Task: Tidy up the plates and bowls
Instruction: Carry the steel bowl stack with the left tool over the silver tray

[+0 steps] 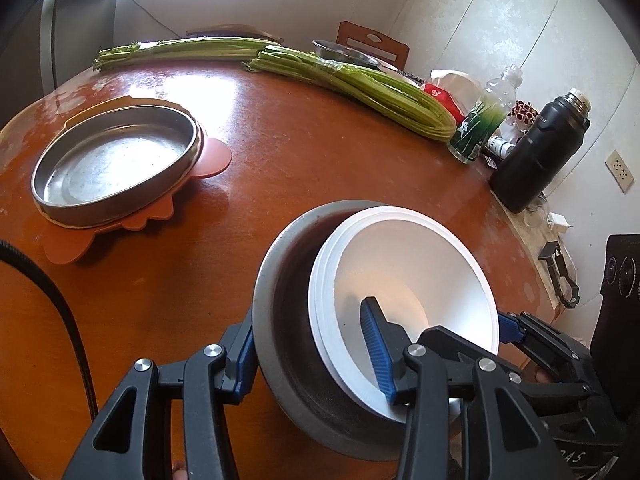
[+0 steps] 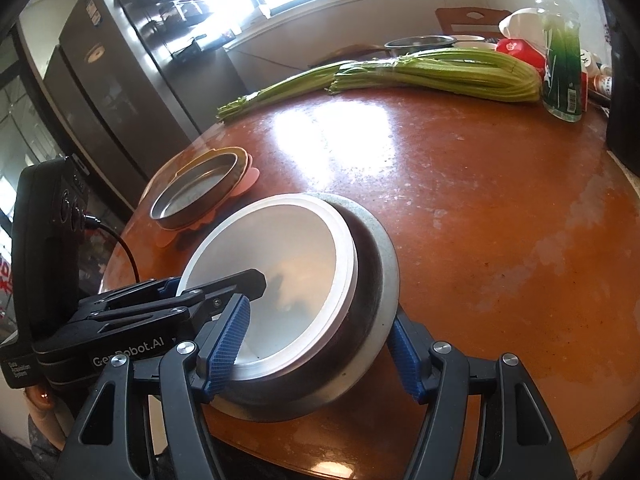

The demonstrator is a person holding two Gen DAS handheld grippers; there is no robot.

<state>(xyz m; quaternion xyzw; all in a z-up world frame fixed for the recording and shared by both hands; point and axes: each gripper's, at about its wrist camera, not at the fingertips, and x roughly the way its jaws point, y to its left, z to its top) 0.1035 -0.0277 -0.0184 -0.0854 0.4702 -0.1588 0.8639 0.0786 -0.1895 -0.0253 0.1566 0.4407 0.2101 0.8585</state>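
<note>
While sunlight is glaring off a glossy orange-brown desk (image 2: 460,208), two grippers are clamping one nested set of dishes.

White, smooth-rimmed bowls (image 1: 404,276) are sitting stacked inside a dull steel bowl (image 1: 280,320) at the desk's near edge. Left gripper (image 1: 316,352) fingers are pinching its wall and the white rims; right gripper (image 2: 320,356) fingers are spanning the same stack. A shallow round steel pan (image 1: 116,164) is lying empty on an orange mat (image 1: 212,156) farther back.

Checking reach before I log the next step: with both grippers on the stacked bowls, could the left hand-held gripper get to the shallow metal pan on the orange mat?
Probably yes, once it lets go. The table between the left hand-held gripper and the metal pan is bare; only the metal bowl it straddles occupies it.
</note>
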